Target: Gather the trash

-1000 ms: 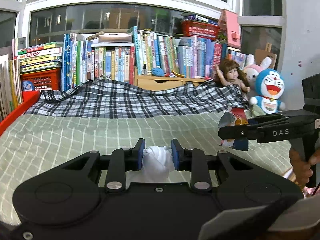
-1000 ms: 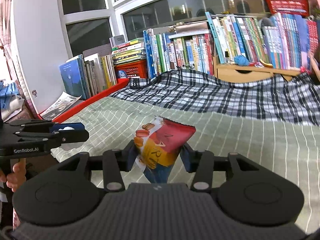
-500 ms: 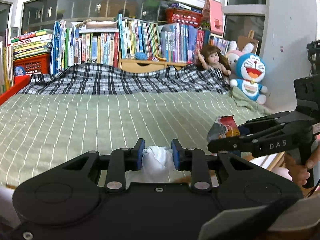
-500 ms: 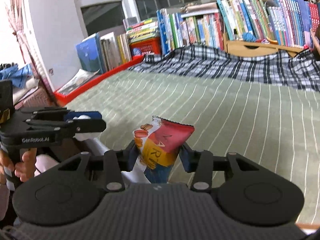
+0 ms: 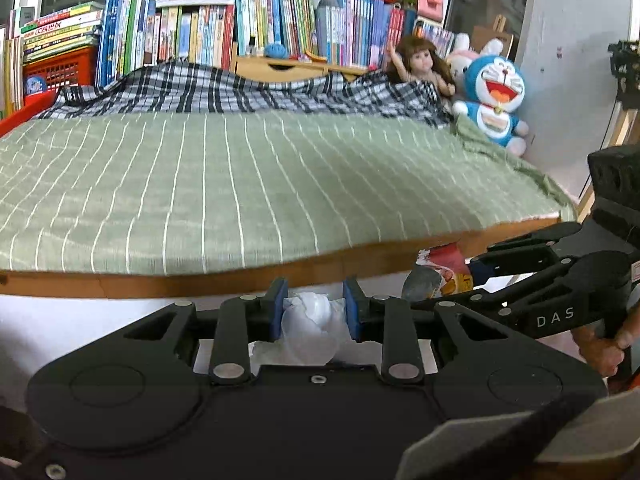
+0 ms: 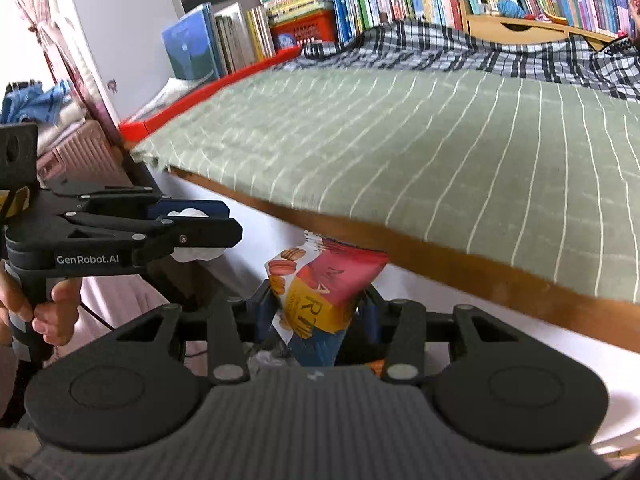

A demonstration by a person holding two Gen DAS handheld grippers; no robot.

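The left gripper [image 5: 314,304] clenches a crumpled white tissue [image 5: 310,328], while at 3 o'clock the right gripper [image 6: 316,312] grasps a snack wrapper [image 6: 320,284].

My right gripper [image 5: 472,280] is showing white letters "DAS" on its black side, seen from my left wrist camera. My left gripper [image 6: 224,228] is carrying "GenRobot.AI" in white on its body. The snack wrapper [image 6: 320,292] I am gripping is displaying a large "R" on its yellow band; the rest is staying unreadable. Book spines [image 5: 256,20] are staying too small to read.
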